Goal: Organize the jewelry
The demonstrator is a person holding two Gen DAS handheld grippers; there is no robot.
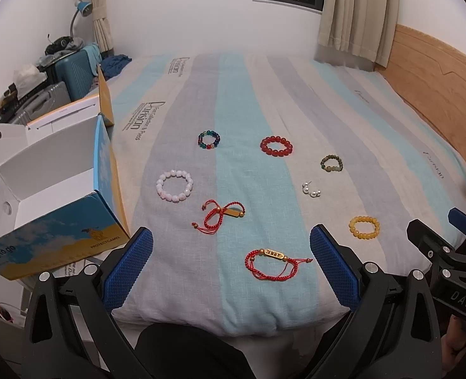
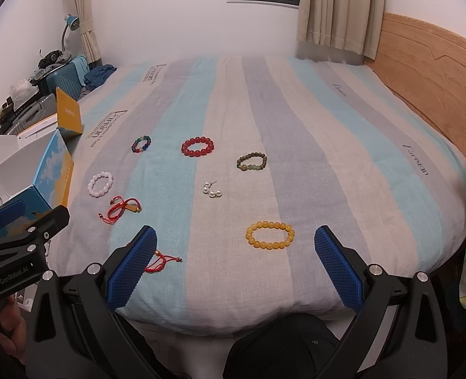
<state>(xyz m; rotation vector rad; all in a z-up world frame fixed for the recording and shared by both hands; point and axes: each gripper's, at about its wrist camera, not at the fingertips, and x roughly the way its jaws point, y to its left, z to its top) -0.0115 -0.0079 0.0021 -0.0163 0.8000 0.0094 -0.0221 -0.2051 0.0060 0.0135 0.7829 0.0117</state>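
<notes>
A wide bed (image 1: 264,94) under a striped blue, grey and cream cover fills both views, with a wooden headboard (image 1: 438,72) along its right side. At the bed's left edge sits an open cardboard shoebox (image 1: 59,214), printed with sky and sand, its inside white.

The left gripper (image 1: 231,252) hovers over the near edge of the bed, its blue-padded fingers (image 1: 128,268) wide apart and holding nothing. The right gripper (image 2: 234,249) hovers beside it, its fingers (image 2: 338,268) likewise spread wide with nothing between them.

The jewelry lies scattered on the cover, each piece apart from the others. Farthest back are a red bead bracelet (image 1: 276,146) and a multicoloured bead bracelet (image 1: 209,140); to the right lies an olive-green bead bracelet (image 1: 331,162). A white bead bracelet (image 1: 174,186) rests nearest the shoebox. A yellow bead bracelet (image 2: 270,234) lies between the right gripper's fingers in its own view. Two red cord bracelets lie near the front: one twisted into a loop (image 1: 220,218), one with a gold plate (image 1: 272,260) just ahead of the left gripper. A small cluster of pearl earrings (image 1: 311,189) sits mid-bed.
</notes>
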